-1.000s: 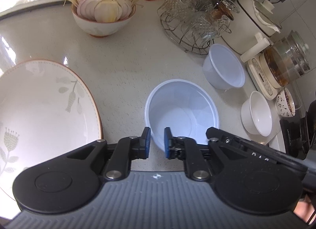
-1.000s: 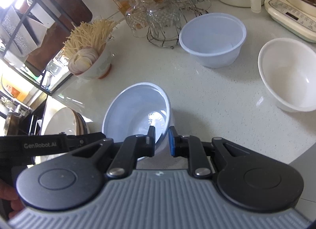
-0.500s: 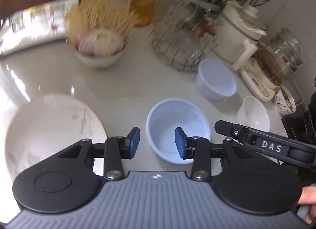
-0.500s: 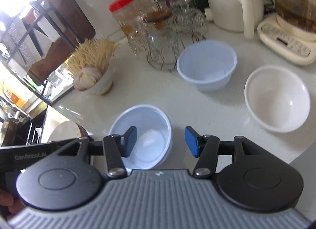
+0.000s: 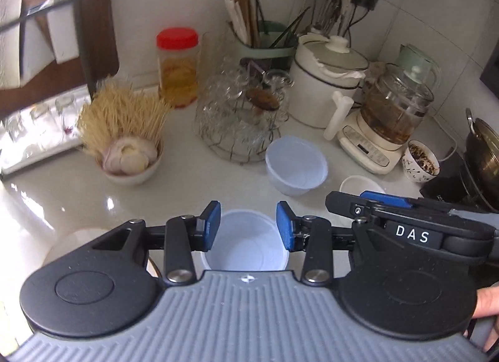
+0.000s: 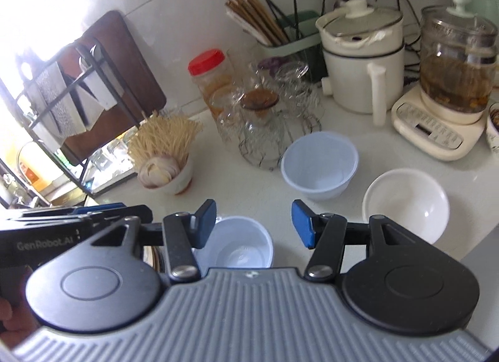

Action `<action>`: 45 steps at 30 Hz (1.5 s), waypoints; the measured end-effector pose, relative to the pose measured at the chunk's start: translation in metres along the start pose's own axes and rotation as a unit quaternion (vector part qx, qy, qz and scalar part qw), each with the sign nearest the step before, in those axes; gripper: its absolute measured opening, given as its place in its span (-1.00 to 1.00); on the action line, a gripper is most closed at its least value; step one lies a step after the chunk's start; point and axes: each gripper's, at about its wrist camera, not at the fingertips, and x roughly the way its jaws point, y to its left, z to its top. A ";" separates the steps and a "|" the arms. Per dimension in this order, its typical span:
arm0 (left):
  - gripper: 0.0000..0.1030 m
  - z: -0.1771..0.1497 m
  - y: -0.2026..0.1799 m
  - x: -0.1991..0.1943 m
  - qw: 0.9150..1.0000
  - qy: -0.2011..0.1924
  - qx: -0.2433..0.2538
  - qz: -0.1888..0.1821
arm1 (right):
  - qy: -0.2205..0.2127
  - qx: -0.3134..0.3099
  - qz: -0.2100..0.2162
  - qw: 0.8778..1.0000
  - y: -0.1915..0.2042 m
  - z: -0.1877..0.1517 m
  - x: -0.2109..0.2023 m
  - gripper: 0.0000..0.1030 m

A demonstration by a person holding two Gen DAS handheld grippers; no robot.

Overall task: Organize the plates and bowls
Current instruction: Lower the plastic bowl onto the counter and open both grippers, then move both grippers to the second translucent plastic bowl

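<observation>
Both grippers are now lifting away from the near plastic bowl (image 5: 246, 240) they were pinching a second ago, and it is sitting alone on the white counter (image 5: 193, 181), low in each wrist view. Going left to right in the left wrist view, a patterned plate (image 5: 67, 242) is peeking out at the lower left edge, partly hidden behind the left gripper (image 5: 248, 226), whose blue-padded jaws are standing released with nothing between them, above the bowl and not touching it. Further back on the left, a bowl of onion and dry noodles (image 5: 131, 159) is resting on the counter, then a red-capped jar (image 5: 177, 67) and a wire rack of glass cups (image 5: 240, 118). Right of centre, a second plastic bowl (image 5: 296, 170) is sitting just in front of the rack, and a white ceramic bowl (image 6: 405, 204) is lying near it to the right, apart from it. The right gripper (image 6: 254, 226) is hanging with its jaws released too, wide apart and empty. At the far right a glass kettle (image 5: 396, 115) is standing on its base beside a small patterned cup (image 5: 421, 165).
</observation>
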 end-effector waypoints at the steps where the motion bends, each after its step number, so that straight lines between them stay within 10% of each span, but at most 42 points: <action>1: -0.12 0.002 -0.002 0.000 1.000 0.000 0.000 -0.006 | -0.004 -0.001 -0.004 1.000 0.000 0.002 -0.003 0.10; 28: -0.02 0.046 -0.012 0.101 0.992 0.056 0.043 -0.101 | -0.004 0.077 -0.110 0.991 -0.037 0.025 0.022 0.10; 45: -0.02 0.060 0.000 0.189 0.989 0.124 -0.045 -0.072 | 0.034 0.092 -0.061 0.993 -0.093 0.044 0.087 0.07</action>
